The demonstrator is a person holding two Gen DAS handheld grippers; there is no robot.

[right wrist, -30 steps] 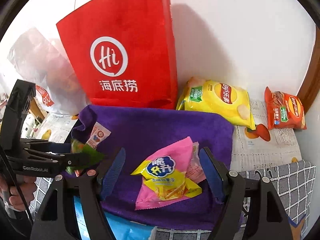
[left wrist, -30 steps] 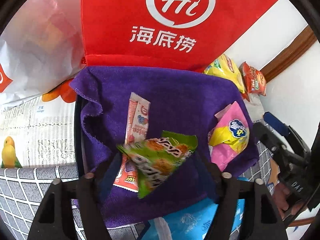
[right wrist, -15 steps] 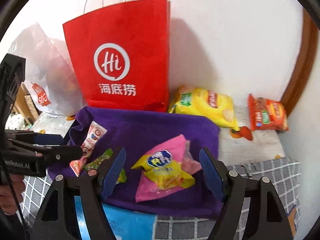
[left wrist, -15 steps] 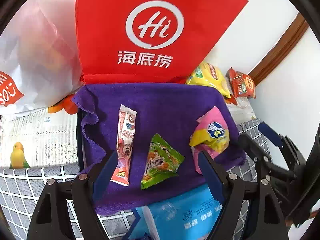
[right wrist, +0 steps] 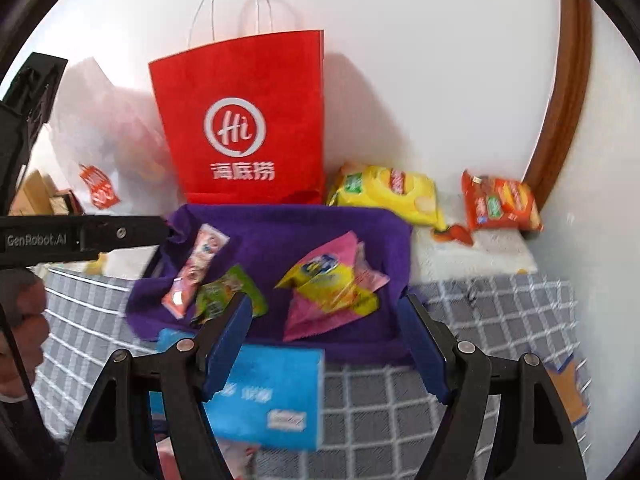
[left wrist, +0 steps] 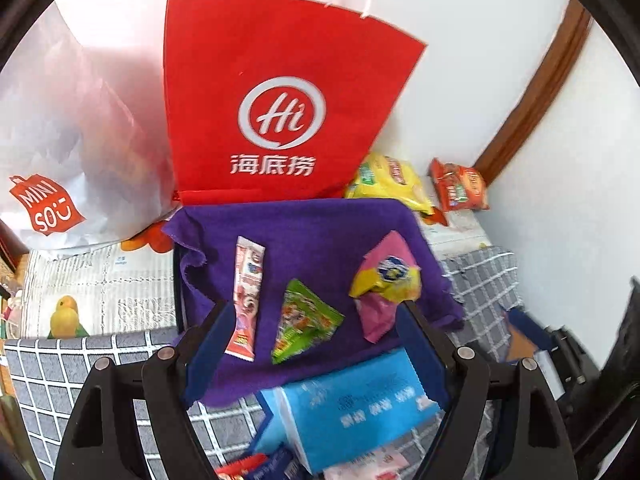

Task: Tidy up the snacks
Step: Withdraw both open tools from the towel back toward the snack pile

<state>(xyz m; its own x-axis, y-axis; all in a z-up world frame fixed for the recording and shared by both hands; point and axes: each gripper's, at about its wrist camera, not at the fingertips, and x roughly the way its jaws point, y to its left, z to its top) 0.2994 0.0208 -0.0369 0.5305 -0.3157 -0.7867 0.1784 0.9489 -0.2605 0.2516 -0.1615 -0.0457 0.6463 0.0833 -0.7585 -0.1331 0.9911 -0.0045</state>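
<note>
Both jaws stand wide apart with nothing between them: the left gripper (left wrist: 316, 344) has just been opening and hangs over the near edge of the purple cloth (left wrist: 312, 232), and the right gripper (right wrist: 326, 344) hangs over that same edge.

Three snacks lie on the purple cloth. One long pink stick pack (left wrist: 248, 296) lies near its left edge. One small green packet (left wrist: 304, 324) lies in the middle, just beside the stick pack. One crinkly pink and yellow packet (left wrist: 384, 284) lies near the right edge.

Two more snacks lie past the cloth's far right corner, by the wall: one yellow chip bag (right wrist: 388, 192) and one orange packet (right wrist: 500, 204). One blue box (right wrist: 272, 396) sits at the cloth's near edge on the checked worktop (right wrist: 500, 320). One red paper bag (left wrist: 276, 100) stands behind the cloth, and one white plastic bag (left wrist: 68, 152) sits to its left.
</note>
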